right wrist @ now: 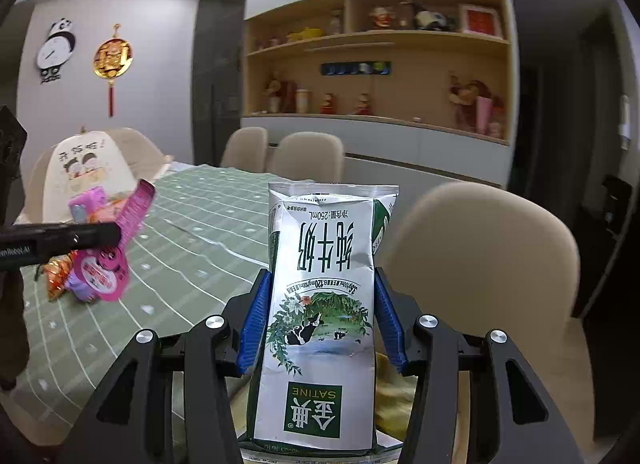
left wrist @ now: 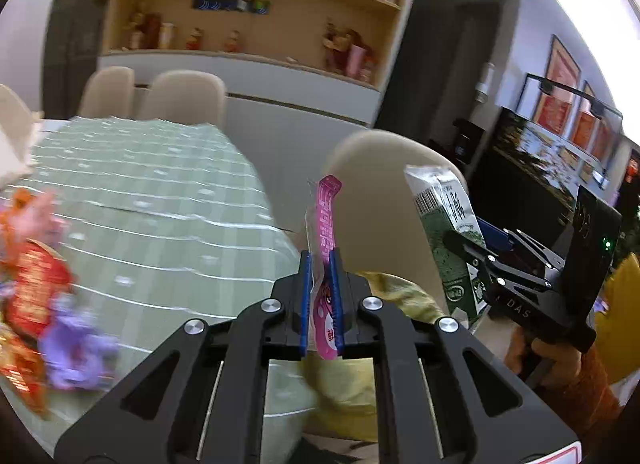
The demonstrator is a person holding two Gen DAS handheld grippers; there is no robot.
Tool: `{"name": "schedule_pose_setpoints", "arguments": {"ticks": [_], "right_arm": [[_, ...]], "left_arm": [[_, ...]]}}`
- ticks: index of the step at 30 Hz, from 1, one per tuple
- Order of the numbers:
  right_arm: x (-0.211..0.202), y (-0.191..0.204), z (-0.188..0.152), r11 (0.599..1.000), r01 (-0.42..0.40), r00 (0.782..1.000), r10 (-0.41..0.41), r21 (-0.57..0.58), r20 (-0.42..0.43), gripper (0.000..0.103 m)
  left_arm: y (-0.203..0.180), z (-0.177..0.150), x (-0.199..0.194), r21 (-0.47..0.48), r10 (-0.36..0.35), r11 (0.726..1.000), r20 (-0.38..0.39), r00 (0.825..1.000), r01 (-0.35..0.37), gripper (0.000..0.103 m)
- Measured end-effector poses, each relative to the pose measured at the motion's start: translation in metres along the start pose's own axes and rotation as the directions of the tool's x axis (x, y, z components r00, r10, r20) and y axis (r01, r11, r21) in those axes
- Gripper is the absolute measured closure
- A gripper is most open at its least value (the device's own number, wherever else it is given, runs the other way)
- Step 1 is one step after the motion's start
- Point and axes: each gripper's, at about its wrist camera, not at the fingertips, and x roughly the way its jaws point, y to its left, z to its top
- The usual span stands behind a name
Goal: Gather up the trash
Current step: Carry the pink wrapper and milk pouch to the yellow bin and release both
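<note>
My left gripper (left wrist: 320,260) is shut on a pink wrapper (left wrist: 326,220) that sticks up between its blue pads, held above the table's near edge. It also shows from the side in the right wrist view (right wrist: 108,264). My right gripper (right wrist: 322,284) is shut on an upside-down silver and green milk carton (right wrist: 320,312), held up in front of a beige chair. The carton also shows in the left wrist view (left wrist: 452,240), to the right of the left gripper (left wrist: 464,248).
A table with a green checked cloth (right wrist: 192,240) lies to the left. Red, orange and purple wrappers (left wrist: 44,304) lie on its near left part. A printed bag (right wrist: 80,180) stands further back. Beige chairs (right wrist: 480,256) surround the table. A yellow cloth (left wrist: 360,392) lies below the grippers.
</note>
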Motion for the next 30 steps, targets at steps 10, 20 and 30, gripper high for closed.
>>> {"name": "schedule_pose_setpoints", "arguments": {"ticks": [10, 20, 30], "right_arm": [[-0.013, -0.054, -0.026, 0.995, 0.066, 0.998, -0.066, 0.071, -0.004, 0.056], [0.009, -0.051, -0.041, 0.996, 0.009, 1.000, -0.012, 0.088, 0.028, 0.055], [0.062, -0.027, -0.082, 0.996, -0.045, 0.993, 0.053, 0.077, -0.106, 0.042]], "left_arm": [[-0.052, -0.024, 0.090, -0.006, -0.096, 0.995, -0.119, 0.988, 0.096, 0.095], [-0.036, -0.042, 0.129, -0.092, -0.090, 0.993, -0.204, 0.975, 0.072, 0.064], [-0.014, -0.049, 0.076, -0.041, -0.037, 0.999, -0.160, 0.986, 0.031, 0.048]]}}
